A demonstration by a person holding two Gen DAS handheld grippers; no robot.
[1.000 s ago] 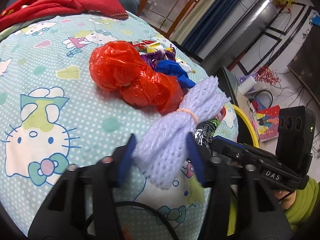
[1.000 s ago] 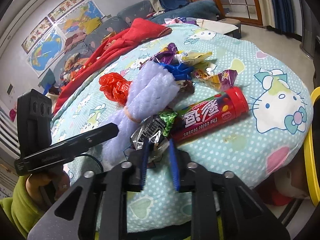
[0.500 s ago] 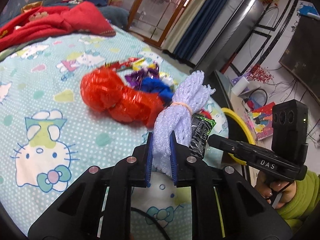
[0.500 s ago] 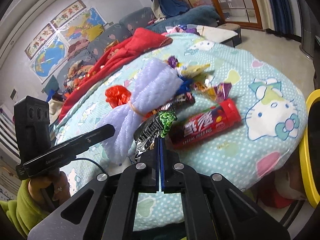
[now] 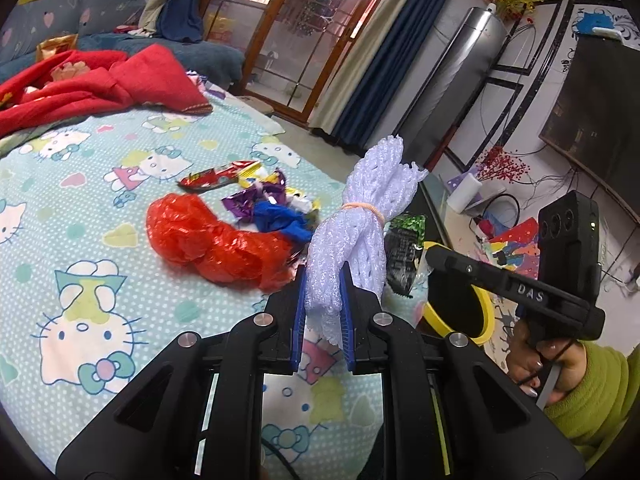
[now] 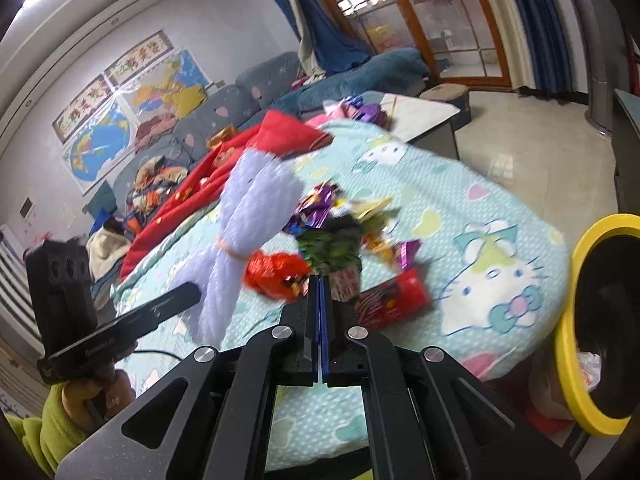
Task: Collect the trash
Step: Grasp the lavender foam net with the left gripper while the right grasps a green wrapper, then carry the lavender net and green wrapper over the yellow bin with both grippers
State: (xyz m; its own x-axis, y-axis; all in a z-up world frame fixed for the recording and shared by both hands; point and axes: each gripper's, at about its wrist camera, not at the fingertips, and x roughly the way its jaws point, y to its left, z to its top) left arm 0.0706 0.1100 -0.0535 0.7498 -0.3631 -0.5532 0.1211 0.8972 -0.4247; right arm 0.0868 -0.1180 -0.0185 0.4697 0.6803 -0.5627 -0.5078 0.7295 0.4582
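Between the two blue pads of the left tool [image 5: 323,316] sits a soft white foam net [image 5: 352,236]. The pads squeeze its bottom end tight. The net is bumpy and full of little holes, and an orange rubber band [image 5: 362,210] ties it in the middle, so it fans out at the top. It stands up off the bed.

The right tool [image 6: 320,300] is shut on a crinkly green and silver wrapper [image 6: 332,252]. Its pads press almost flat together, and the wrapper sticks up from the tips. In the left view the same wrapper hangs just to the right of the net.

Down on the bed [image 5: 100,248], a sheet with cartoon cats and tiny white dots covers the top. A shiny red plastic bag [image 5: 208,240], all scrunched up, lies near the left tool. Farther off lie a blue scrap [image 5: 280,218] and some purple and yellow candy wrappers [image 5: 256,196] in a small heap. A round red tube [image 6: 392,300] with writing on it lies near the right tool. A red cloth [image 5: 104,88] is bunched up at the far left of the bed.

A black bin with a yellow rim [image 6: 576,320] stands on the right, beside the bed.
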